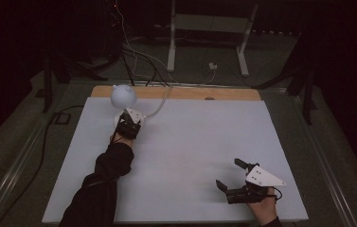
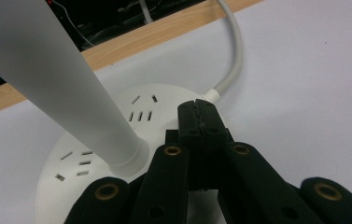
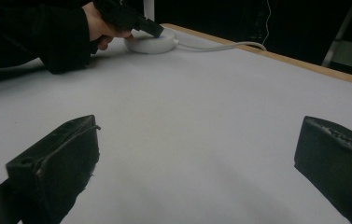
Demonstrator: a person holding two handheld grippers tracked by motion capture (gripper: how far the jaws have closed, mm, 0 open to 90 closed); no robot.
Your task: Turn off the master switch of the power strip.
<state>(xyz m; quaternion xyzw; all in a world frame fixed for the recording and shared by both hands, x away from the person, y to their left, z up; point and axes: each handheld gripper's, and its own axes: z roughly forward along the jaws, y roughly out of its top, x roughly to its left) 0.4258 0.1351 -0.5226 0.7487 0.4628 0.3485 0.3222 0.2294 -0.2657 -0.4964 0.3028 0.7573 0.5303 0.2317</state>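
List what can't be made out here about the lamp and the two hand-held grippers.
- Whether the left hand-held gripper, jaws closed, presses a button on the lamp base: left gripper view, tips cover that spot.
- Lamp head: cut off by the top edge in both gripper views; stem hidden behind it in the high view.
- Where the cable ends: high view, lost in the dark.
- Right hand-held gripper, open: body cut off in its own view.

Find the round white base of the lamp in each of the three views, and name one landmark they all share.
High view: lamp base, upper left, mostly hidden behind the left gripper.
Left gripper view: lower left of centre, under the shut fingers.
Right gripper view: top, left of centre.
Shared landmark: white cable leaving the base.
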